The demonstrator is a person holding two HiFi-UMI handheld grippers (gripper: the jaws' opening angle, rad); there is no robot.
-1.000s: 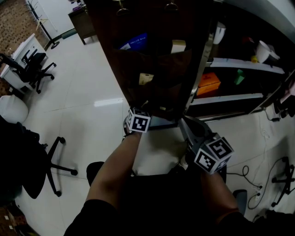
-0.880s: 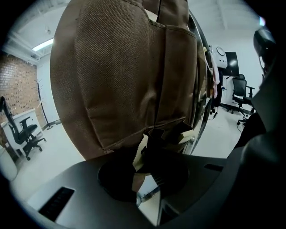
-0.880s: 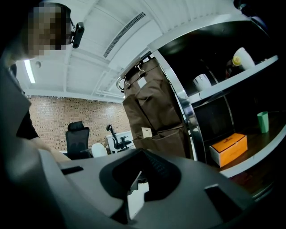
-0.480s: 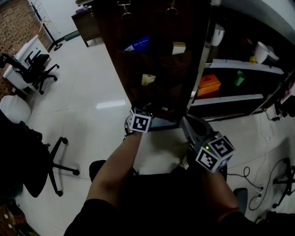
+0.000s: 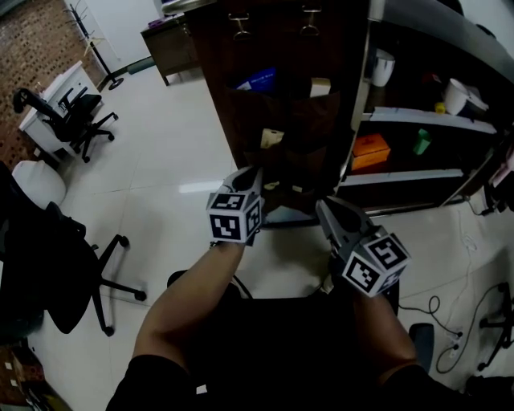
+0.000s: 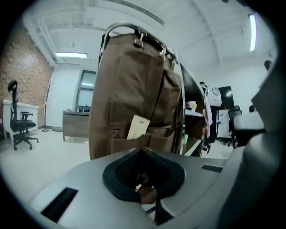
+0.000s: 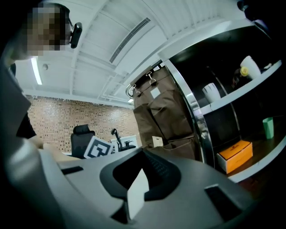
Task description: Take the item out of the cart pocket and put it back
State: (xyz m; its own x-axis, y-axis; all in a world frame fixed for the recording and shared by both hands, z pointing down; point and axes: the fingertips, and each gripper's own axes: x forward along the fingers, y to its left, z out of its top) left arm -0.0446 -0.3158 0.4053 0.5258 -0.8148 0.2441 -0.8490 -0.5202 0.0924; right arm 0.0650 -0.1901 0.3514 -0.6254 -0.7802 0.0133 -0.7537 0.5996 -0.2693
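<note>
The left gripper [image 6: 142, 152] has its jaws pressed together, having just been closing. The right gripper [image 7: 144, 152] likewise shows its two pads meeting at the tips. Low in each cleft sits one small patch, brownish on the left and white on the right. Both views are too close and dim to tell a pinched scrap from whatever lies beyond.

In the head view each gripper carries one marker cube [image 5: 234, 215], two in all. Both point at the brown pocket organizer [image 5: 281, 104] hanging from the cart's chrome frame [image 5: 359, 96]. The left tips are near its lowest row of pockets; the right gripper is lower and further right, apart from the fabric.

The item — one cream card [image 5: 271, 138] — stands tilted in a middle pocket, its top sticking out, just above the left gripper.

Only the head view shows the top row: one blue packet [image 5: 259, 79] and one cream block [image 5: 319, 85], under two clips [image 5: 239, 24]. It also shows two black office chairs [image 5: 68, 116].

Only the right gripper view catches the left gripper's cube from the side, with one orange box [image 7: 235, 154] and one green cup [image 7: 268, 127] on two shelves [image 7: 237, 96]. The left gripper view alone shows one wooden counter [image 6: 78, 123] beyond the organizer.
</note>
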